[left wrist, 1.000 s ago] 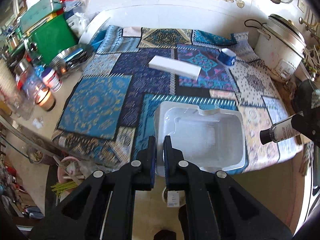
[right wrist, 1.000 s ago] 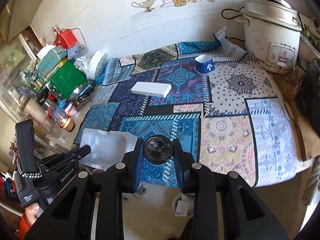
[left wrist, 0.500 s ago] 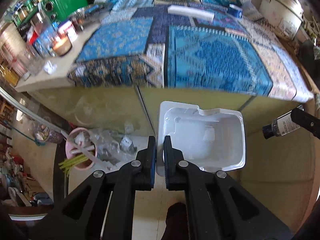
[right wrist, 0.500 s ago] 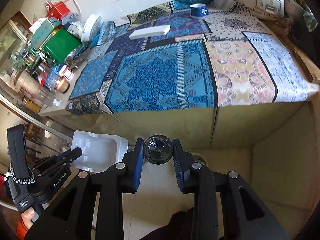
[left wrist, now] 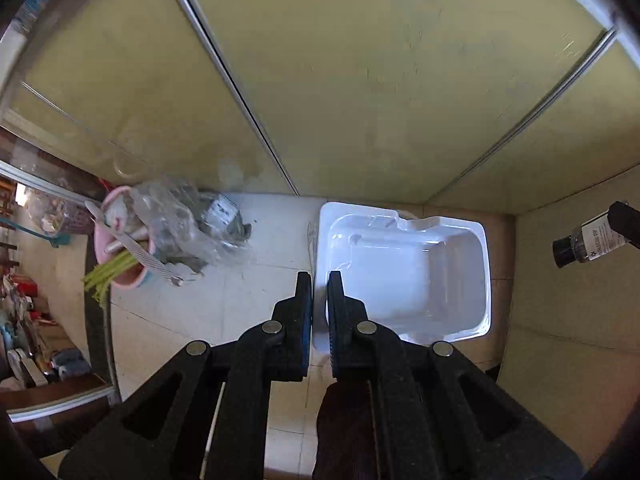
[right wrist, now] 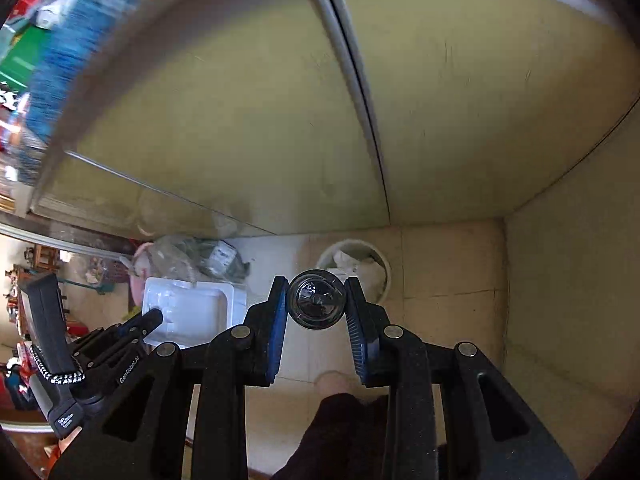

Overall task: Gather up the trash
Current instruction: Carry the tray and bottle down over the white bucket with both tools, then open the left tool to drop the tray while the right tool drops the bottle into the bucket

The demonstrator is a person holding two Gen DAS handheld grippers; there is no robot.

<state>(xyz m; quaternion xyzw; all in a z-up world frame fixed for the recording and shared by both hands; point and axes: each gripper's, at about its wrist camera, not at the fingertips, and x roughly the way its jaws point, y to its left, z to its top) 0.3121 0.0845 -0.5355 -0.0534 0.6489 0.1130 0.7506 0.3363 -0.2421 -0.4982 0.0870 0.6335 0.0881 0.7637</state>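
Observation:
My left gripper [left wrist: 319, 280] is shut on the rim of a white plastic tray [left wrist: 408, 276] and holds it above the tiled floor. The tray also shows in the right wrist view [right wrist: 192, 312], with the left gripper [right wrist: 154, 314] on it. My right gripper [right wrist: 316, 298] is shut on a small dark bottle [right wrist: 316, 300], seen end-on. The bottle also shows at the right edge of the left wrist view [left wrist: 588, 240]. A round white trash bin [right wrist: 354, 268] holding crumpled white trash stands on the floor just beyond the bottle.
Yellowish cabinet doors [left wrist: 360, 80] fill the upper part of both views, with a side wall [right wrist: 572, 280] at right. A pink basket [left wrist: 120, 248] with clear plastic bags [left wrist: 188, 224] and green stalks sits on the floor at left.
Both grippers have dropped from the table top down to floor level, still holding the tray and the bottle. The patterned tablecloth has left view and the trash bin has come into view.

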